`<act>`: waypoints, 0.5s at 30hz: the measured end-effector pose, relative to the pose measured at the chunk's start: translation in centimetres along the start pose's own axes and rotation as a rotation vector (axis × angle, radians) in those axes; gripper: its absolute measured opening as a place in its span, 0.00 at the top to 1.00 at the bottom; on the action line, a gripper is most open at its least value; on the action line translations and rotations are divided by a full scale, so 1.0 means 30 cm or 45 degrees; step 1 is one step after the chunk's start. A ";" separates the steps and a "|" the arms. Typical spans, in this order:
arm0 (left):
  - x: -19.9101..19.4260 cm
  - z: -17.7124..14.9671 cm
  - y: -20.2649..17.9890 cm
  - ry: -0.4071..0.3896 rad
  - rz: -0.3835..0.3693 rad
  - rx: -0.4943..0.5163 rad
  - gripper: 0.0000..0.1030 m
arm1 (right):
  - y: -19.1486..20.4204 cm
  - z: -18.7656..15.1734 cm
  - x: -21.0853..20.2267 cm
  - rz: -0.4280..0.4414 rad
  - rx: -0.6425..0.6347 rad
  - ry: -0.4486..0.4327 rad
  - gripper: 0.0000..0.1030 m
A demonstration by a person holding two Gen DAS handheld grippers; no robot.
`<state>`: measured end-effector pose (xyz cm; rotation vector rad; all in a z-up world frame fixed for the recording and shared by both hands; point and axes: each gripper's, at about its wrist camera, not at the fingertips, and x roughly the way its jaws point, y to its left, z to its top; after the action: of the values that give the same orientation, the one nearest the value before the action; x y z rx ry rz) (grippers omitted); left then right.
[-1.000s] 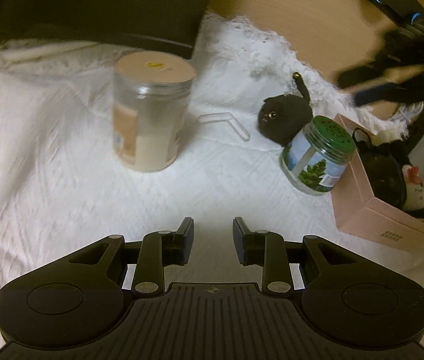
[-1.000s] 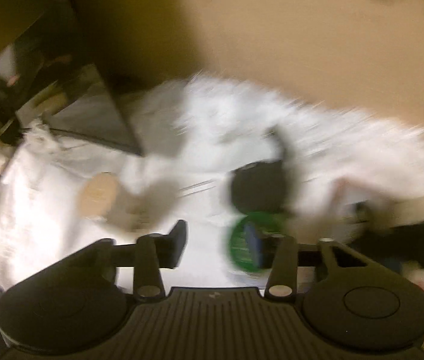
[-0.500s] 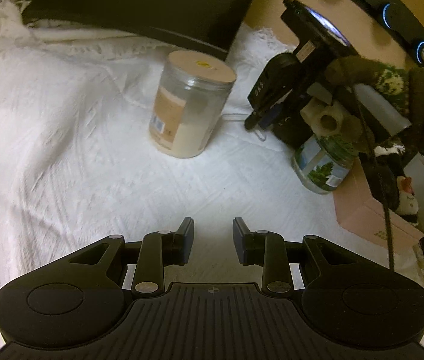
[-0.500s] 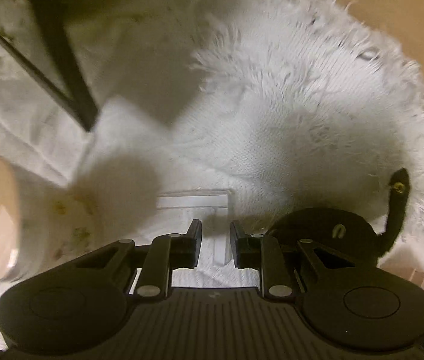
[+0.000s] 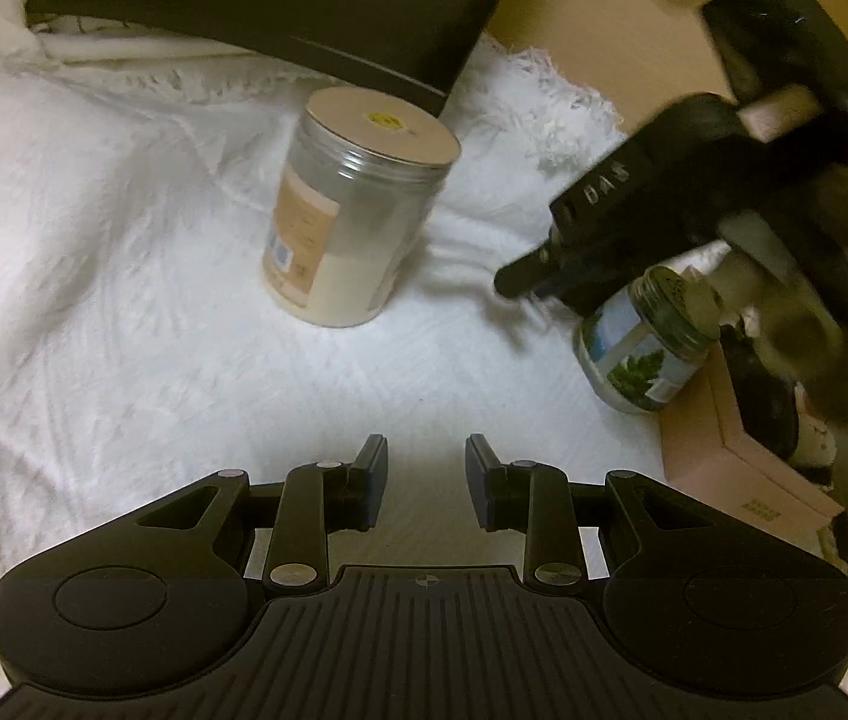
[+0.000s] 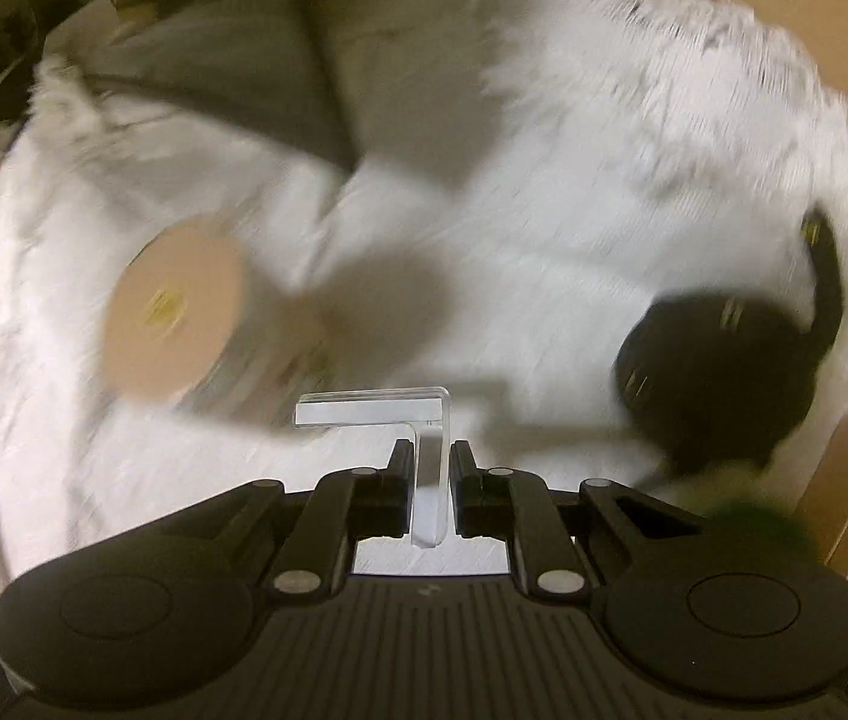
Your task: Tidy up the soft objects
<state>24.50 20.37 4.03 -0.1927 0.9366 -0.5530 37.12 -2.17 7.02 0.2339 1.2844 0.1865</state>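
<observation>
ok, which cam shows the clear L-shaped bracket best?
Right wrist. The clear L-shaped bracket sits sharp and centred there, one leg clamped in the right gripper. In the left wrist view the right gripper's body blocks that spot, so the bracket isn't visible.

The left gripper (image 5: 427, 480) hangs open over the white blanket (image 5: 123, 276). A big jar (image 5: 351, 210) stands ahead.

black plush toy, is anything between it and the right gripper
The right gripper is already shut on a clear L-shaped piece, so its jaws are occupied. The black plush toy lies off to its right on the white blanket, nothing visible between.
</observation>
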 end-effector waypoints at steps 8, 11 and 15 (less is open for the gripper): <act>0.103 0.048 -0.064 0.043 0.020 -0.004 0.70 | 0.020 -0.100 -0.264 -0.028 -0.101 -0.318 0.56; 0.157 0.084 -0.067 0.051 0.032 -0.091 0.70 | 0.025 -0.151 -0.367 -0.166 -0.145 -0.465 0.45; 0.249 0.146 -0.107 0.076 0.108 -0.085 0.70 | -0.062 -0.181 -0.433 -0.221 -0.075 -0.504 0.42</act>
<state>30.34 13.36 2.57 -0.1963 1.0174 -0.4517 28.36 -7.06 17.08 0.1009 0.8989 0.0263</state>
